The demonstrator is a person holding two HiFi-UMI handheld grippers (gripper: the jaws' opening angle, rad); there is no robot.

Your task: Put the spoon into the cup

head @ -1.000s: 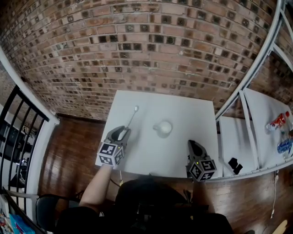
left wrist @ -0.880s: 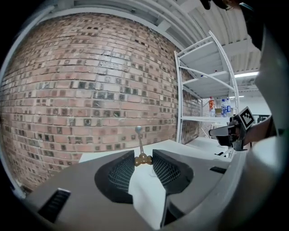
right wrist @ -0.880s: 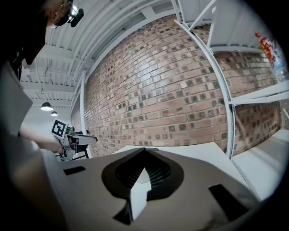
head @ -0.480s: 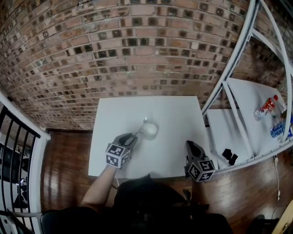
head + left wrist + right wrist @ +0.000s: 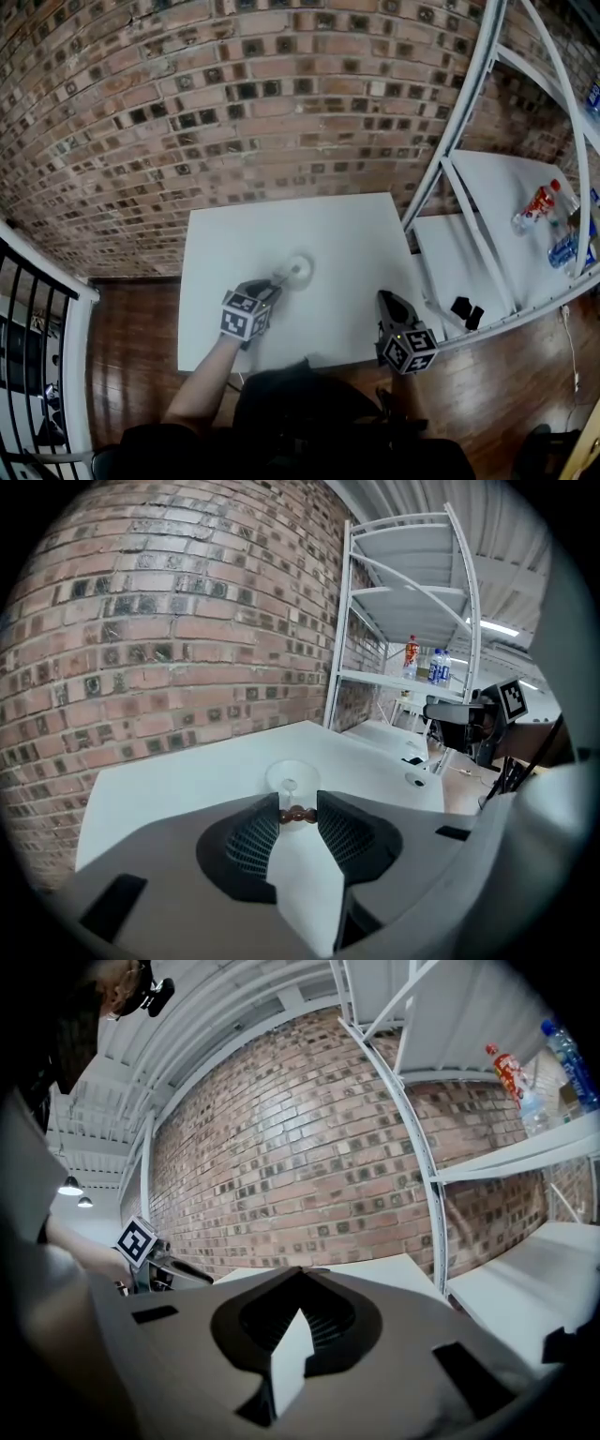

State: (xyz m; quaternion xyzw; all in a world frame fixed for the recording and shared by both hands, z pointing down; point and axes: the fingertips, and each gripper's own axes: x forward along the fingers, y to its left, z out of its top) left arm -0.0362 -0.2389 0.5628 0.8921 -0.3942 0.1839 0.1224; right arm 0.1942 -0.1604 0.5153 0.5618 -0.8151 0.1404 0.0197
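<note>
My left gripper (image 5: 298, 811) pinched the spoon (image 5: 290, 792) by its beaded handle, bowl end at the cup (image 5: 306, 772) on the table (image 5: 178, 785). My right gripper (image 5: 299, 1275) had its jaws together, empty.

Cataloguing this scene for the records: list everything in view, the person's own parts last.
table: one, white, centre
cup: one, white, mid-table
spoon: one, silvery with brown beaded handle, bowl end at the cup
shelf unit: one, white, right of the table
bottles: at least two, red-labelled and blue-labelled, on the shelf unit
small items: two, black, lower shelf
wall: one, brown brick, behind the table
railing: one, black, far left
floor: brown wood
left tongs: grey, shut on the spoon's handle
right tongs: grey, shut, empty
forearm: one, behind the left tongs
</note>
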